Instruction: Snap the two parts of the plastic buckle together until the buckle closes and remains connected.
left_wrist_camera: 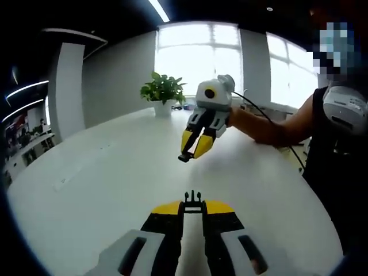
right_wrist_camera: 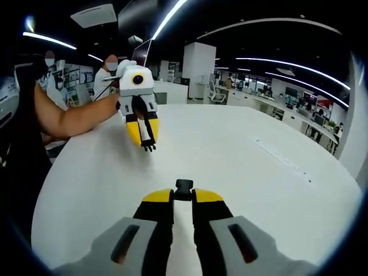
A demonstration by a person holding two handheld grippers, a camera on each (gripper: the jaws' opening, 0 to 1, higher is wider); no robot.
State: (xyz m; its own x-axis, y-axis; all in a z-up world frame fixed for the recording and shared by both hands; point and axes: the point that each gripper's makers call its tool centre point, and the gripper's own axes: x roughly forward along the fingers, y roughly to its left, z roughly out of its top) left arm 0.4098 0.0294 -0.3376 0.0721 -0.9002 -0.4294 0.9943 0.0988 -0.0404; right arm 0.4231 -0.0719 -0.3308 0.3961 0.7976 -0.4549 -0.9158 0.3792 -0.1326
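Jaws of left gripper pinching pronged buckle half at tips; right gripper clamping socket half likewise. Ahead, apart above white table, facing each other. Unjoined yet: aligning and snapping together left.

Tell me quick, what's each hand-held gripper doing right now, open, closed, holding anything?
Left hand-held gripper: closed on the pronged buckle part, held above the white table.
Right hand-held gripper: closed on the buckle socket part, also in the air.
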